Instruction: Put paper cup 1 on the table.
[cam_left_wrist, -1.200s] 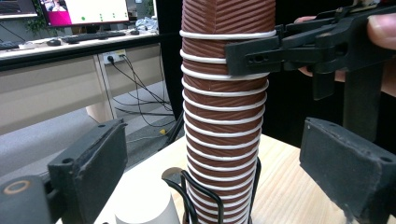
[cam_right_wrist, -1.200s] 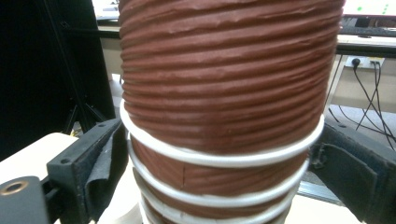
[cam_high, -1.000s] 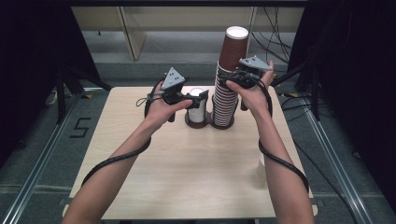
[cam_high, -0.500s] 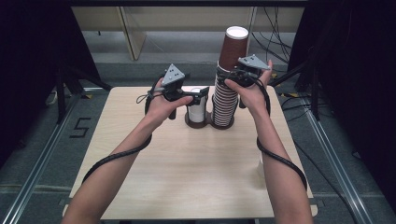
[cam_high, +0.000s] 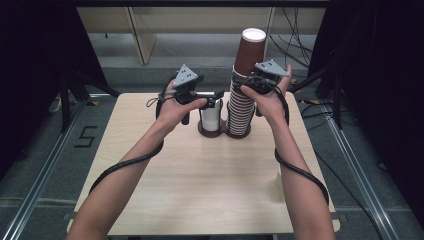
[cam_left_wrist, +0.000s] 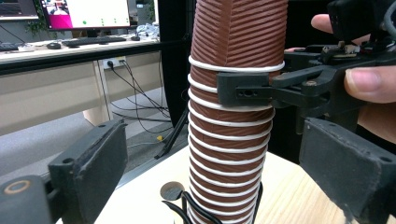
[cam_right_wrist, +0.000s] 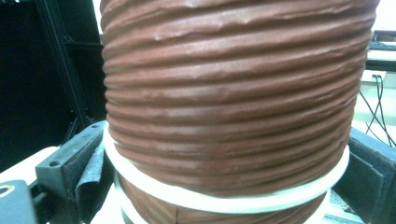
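A tall stack of brown ribbed paper cups (cam_high: 241, 100) with white rims stands on a dark base at the back middle of the wooden table (cam_high: 200, 190). My right gripper (cam_high: 246, 84) is shut on the stack about two thirds of the way up; its jaws press on both sides of the cups (cam_right_wrist: 224, 116). In the left gripper view one of the right gripper's fingers (cam_left_wrist: 245, 91) lies on the stack (cam_left_wrist: 231, 154). Just left of the stack stands a short white cup (cam_high: 210, 119). My left gripper (cam_high: 215, 95) hovers over it, open, with nothing between its jaws (cam_left_wrist: 215, 156).
The dark double base (cam_high: 222, 134) under the cups sits near the table's far edge. Black frame posts (cam_high: 65, 95) and floor cables (cam_high: 300, 55) surround the table. A desk with monitors (cam_left_wrist: 84, 11) stands beyond it.
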